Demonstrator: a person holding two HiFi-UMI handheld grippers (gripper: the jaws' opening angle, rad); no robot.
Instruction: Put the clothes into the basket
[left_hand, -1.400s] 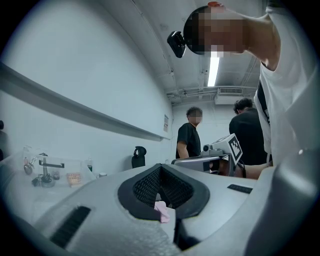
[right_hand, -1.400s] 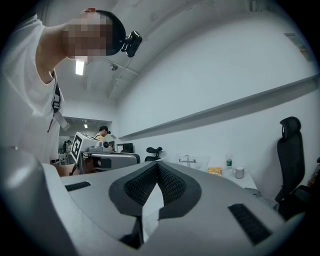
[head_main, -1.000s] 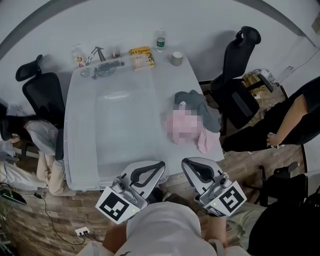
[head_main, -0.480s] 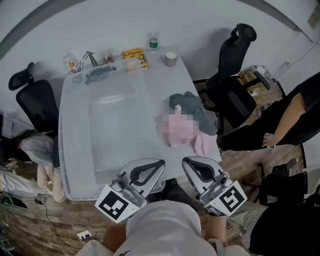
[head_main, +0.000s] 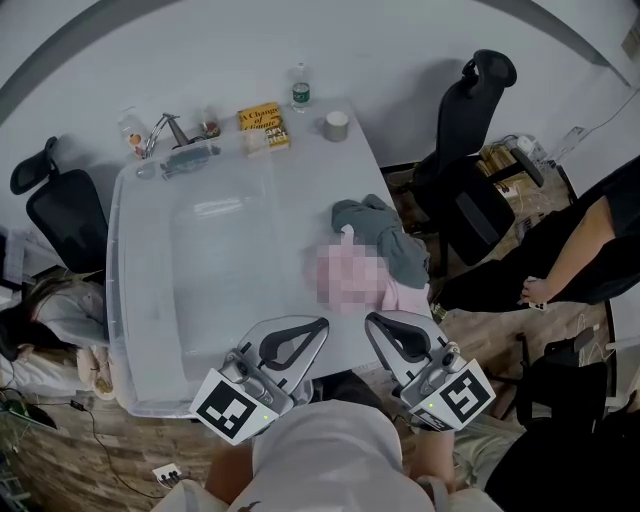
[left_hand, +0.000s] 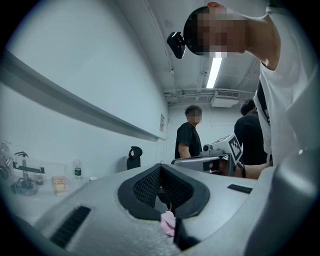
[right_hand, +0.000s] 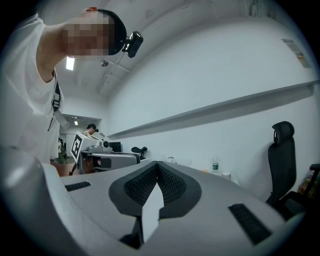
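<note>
Likely calls for spreading the left hand-held gripper (head_main: 318, 330) and right hand-held gripper (head_main: 374, 326), both pressed together and empty at the near edge of the white table (head_main: 325, 175), then reaching across open tabletop to the pink and grey-green clothes (head_main: 395, 245) heaped just beside the large clear plastic basket (head_main: 215, 270), close to the right edge.

Cool, even indoor light fills all three views, and shadows are soft and faint. In the left gripper view a ceiling strip light (left_hand: 215, 72) burns out to white. The pale worktop (head_main: 340, 170) looks bright and slightly washed out. Wide-angle lenses bow straight lines and darken the corners to black. The nearest surfaces look soft.
</note>
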